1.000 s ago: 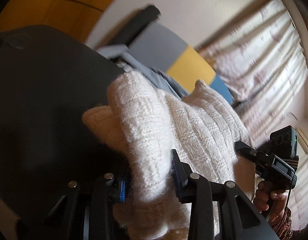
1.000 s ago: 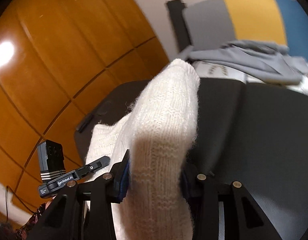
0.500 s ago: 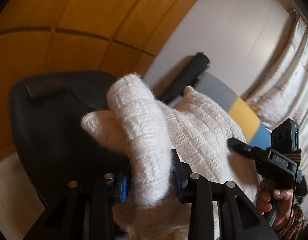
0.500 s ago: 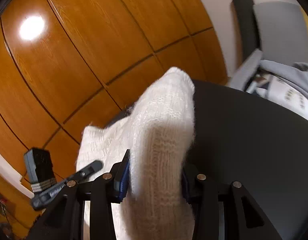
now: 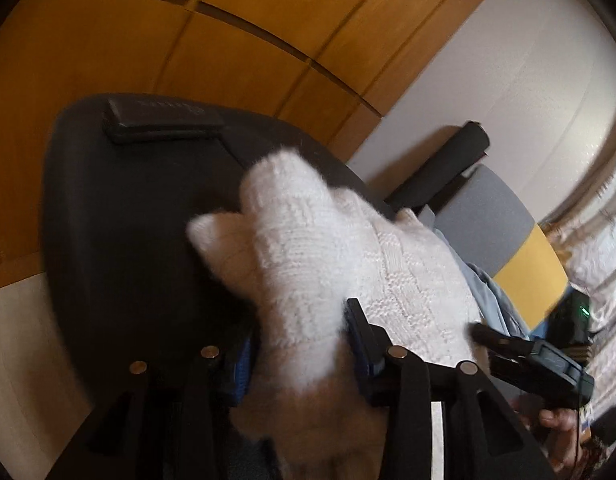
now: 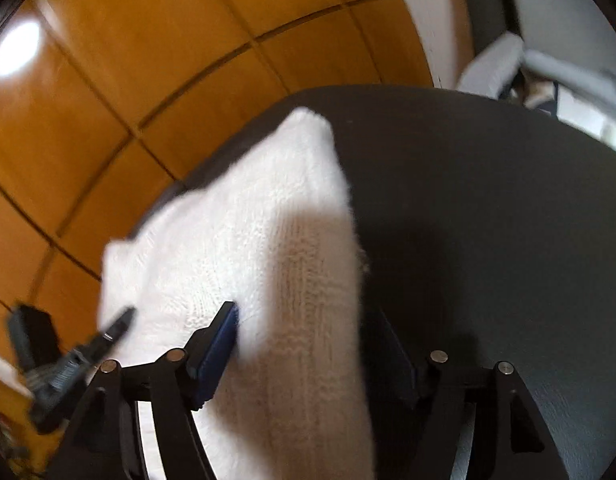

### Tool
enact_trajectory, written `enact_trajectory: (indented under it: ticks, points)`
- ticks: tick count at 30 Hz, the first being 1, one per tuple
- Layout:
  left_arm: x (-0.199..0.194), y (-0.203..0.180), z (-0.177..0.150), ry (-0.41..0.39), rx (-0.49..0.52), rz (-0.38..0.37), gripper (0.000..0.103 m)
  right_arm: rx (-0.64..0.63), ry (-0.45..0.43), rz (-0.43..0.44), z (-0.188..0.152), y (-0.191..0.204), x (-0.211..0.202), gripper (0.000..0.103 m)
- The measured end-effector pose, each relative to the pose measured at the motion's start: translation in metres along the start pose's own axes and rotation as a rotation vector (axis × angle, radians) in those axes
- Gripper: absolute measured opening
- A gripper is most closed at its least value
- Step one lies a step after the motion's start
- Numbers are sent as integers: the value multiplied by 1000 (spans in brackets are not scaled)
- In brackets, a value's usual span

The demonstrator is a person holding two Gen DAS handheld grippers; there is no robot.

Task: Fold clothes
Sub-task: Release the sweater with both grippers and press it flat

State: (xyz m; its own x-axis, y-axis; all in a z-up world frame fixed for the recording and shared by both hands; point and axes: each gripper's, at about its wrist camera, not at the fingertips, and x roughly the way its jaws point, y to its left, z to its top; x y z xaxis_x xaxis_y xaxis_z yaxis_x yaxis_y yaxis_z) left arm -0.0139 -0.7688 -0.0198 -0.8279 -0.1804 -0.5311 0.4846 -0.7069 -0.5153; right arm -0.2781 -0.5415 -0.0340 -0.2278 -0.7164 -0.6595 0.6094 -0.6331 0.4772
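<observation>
One white knit sweater (image 5: 348,264) lies bunched on one dark bench (image 5: 127,220), with two grippers at it. The left gripper (image 5: 299,344) has its jaws opening yet pressed on a fold of the knit. The right gripper (image 6: 316,344) has its jaws opening, the knit between them but loose on one side. Only the left view shows a small black box (image 5: 159,120) on the bench and a grey-and-yellow chair (image 5: 504,248); both views show wood panelling (image 6: 127,80).
</observation>
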Motion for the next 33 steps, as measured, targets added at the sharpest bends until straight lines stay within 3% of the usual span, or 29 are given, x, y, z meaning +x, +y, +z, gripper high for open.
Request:
enact_trajectory:
  ticks: [3,5,7,10,13,15,18,21,24,26,29,33]
  points:
    - [-40,-8,-1,-125,39,73,34,9,-86,0,-9,-2,-47,68]
    - [-56,-29,-11,-165,111,64,34,-18,-110,-31,-25,1,-72,60]
    - [-66,-51,-22,-181,193,37,35,-47,-119,-62,-42,8,-91,45]
    - [-52,-82,-41,-125,374,15,35,-93,-89,-105,-67,26,-96,44]
    - [-22,-96,-54,-79,520,99,36,-151,-69,-106,-76,47,-82,44]
    - [-6,-67,-53,-16,444,169,35,-192,-54,-95,-74,57,-68,44]
    - [0,-28,-53,19,324,169,31,-275,2,-85,-74,81,-47,44]
    - [-4,-25,-63,1,337,175,31,-344,100,-92,-90,92,-20,45]
    - [0,-35,-61,-5,298,157,32,-449,85,-149,-100,97,-13,45]
    - [-7,-43,-59,11,300,182,35,-413,78,-150,-95,90,-20,47]
    - [-24,-54,-65,32,298,225,37,-313,60,-127,-101,86,-45,65]
    - [-48,-64,-82,64,248,230,37,-245,74,-133,-124,88,-71,67]
